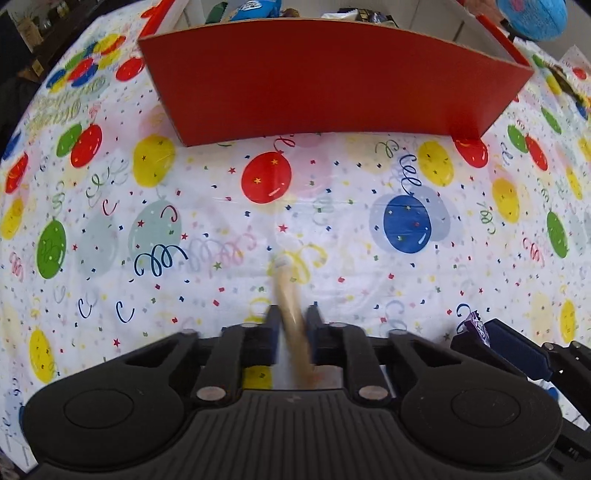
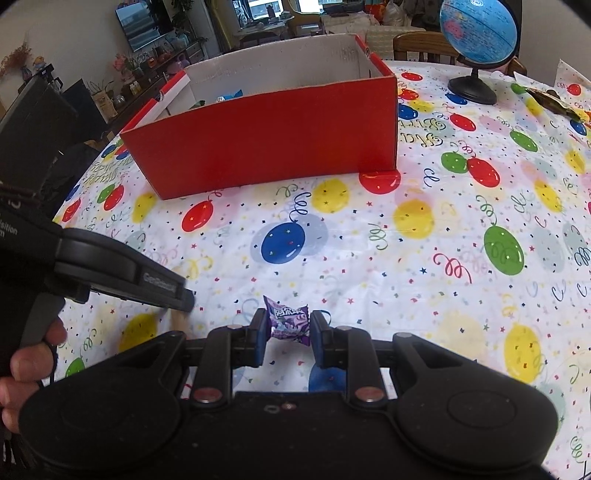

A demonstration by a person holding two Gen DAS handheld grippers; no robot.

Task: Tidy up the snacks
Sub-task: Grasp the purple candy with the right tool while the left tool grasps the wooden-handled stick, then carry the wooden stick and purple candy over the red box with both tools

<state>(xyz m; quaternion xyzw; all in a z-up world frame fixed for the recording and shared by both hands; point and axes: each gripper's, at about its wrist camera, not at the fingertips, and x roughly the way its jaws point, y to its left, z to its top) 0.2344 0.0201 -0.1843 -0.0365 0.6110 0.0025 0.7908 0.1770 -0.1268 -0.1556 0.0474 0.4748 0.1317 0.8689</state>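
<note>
A red cardboard box stands on the balloon-print tablecloth, with several snack packets showing over its rim; it also shows in the right wrist view. My left gripper is shut on a thin tan snack stick that points forward toward the box. My right gripper is shut on a small purple wrapped candy, low over the cloth, in front of the box. In the left wrist view the right gripper sits at lower right with the purple wrapper. The left gripper shows at the left of the right wrist view.
A blue globe on a black stand is at the back right of the table. A dark snack wrapper lies at the far right edge. A wooden chair stands behind the table. Shelves and a screen lie beyond the left edge.
</note>
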